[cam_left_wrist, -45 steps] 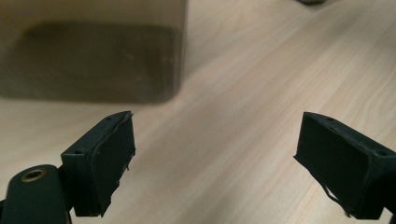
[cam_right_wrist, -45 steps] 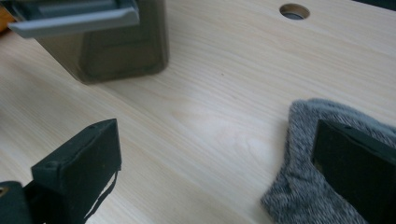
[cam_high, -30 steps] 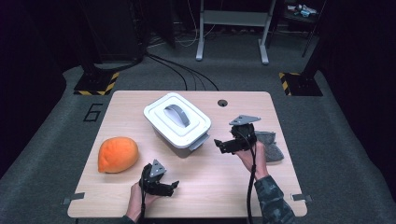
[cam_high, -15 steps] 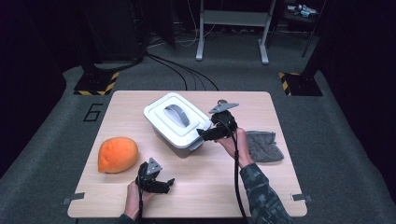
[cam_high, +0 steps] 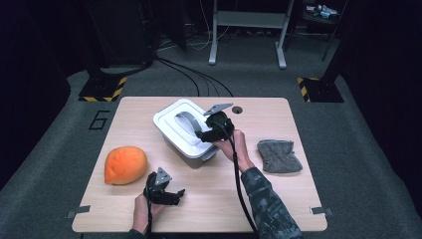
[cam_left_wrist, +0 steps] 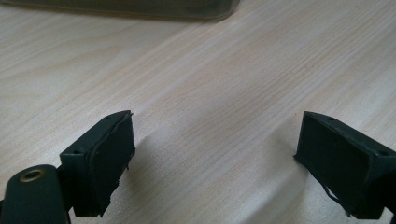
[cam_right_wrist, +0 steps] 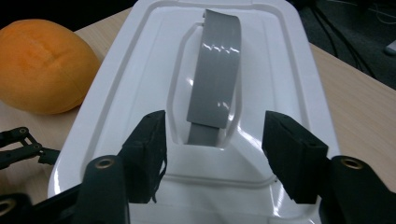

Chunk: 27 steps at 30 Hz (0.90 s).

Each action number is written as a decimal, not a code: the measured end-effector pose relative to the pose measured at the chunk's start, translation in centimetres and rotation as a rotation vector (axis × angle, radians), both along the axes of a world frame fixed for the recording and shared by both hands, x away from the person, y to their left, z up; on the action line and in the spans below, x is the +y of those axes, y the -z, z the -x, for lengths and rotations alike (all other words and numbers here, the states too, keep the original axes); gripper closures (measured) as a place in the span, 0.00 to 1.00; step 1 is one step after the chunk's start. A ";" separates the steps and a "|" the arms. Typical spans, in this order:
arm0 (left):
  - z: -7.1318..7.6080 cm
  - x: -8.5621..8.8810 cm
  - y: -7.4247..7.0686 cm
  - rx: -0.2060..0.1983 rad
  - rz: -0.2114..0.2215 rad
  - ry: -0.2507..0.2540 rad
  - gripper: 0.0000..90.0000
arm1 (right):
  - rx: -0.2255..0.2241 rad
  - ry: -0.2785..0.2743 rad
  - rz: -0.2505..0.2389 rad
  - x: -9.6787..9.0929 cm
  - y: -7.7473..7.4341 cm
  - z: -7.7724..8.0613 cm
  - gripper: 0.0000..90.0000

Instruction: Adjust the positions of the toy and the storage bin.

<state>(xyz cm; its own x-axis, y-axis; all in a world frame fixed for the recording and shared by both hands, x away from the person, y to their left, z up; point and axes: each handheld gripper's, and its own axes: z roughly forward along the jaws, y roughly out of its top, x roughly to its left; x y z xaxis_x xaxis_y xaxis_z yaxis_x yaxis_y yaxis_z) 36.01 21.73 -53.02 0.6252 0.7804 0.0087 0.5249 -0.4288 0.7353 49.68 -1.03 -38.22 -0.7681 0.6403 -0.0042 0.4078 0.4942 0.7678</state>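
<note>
1. The box [cam_high: 183,132] is white, its lid glossy, with a grey handle [cam_right_wrist: 215,79].
2. The soft toy [cam_high: 125,165] near the table's left edge is orange.
3. The cloth [cam_high: 279,156] near the right edge is mottled grey.
4. The table [cam_high: 268,119] is pale wood with fine grain.
5. Both grippers, left [cam_high: 171,195] and right [cam_high: 201,134], are black.
6. The right sleeve [cam_high: 268,209] has a dark camouflage pattern.

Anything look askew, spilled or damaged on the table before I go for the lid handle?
Nothing stands out. The white box sits closed, its grey handle intact; the orange cushion and grey cloth lie apart on the table.
</note>
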 end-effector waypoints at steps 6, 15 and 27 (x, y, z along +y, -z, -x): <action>0.0 0.0 0.0 -0.001 -0.001 0.000 0.12 | 0.021 0.004 0.005 1.3 0.2 -0.5 0.58; 0.0 0.0 0.0 -0.002 -0.006 0.003 0.12 | 0.040 0.054 -0.008 1.6 0.9 -1.0 0.72; 0.1 0.0 0.0 0.003 -0.011 0.005 0.13 | 0.076 0.222 -0.019 2.3 0.7 1.7 0.74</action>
